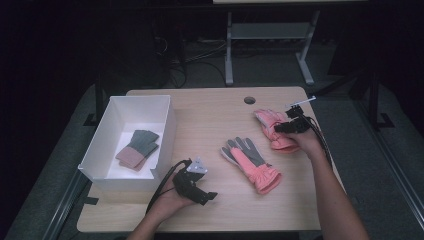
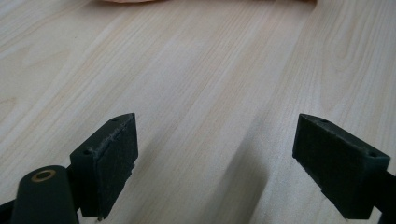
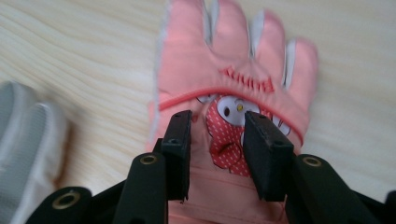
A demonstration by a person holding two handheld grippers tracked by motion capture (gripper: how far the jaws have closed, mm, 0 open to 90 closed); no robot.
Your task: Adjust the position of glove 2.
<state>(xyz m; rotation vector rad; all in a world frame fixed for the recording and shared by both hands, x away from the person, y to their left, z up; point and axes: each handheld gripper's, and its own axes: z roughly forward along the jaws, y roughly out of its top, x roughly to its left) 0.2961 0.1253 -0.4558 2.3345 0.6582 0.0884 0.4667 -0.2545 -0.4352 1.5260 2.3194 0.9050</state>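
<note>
- The right gripper (image 1: 289, 126) is down on a pink glove (image 1: 272, 131) that lies near the table's (image 1: 210, 107) right edge, towards the far side.
- In the right gripper view its jaws stand partly closed over the back of that glove (image 3: 233, 93), a fold of pink cloth with a cartoon patch pinched between the pads; the glove's fingers point away from the camera.
- A second pink glove (image 1: 251, 162) lies palm-up, grey palm showing, at the middle of the table, just beside the first and apart from both grippers.
- The left gripper (image 1: 200, 192) rests near the table's near edge, right of a white box (image 1: 167, 125).
- In the left gripper view its jaws stand wide apart over bare wood, with nothing between them.
- The white box sits at the table's left edge and holds a pair of grey and pink gloves (image 1: 138, 148).
</note>
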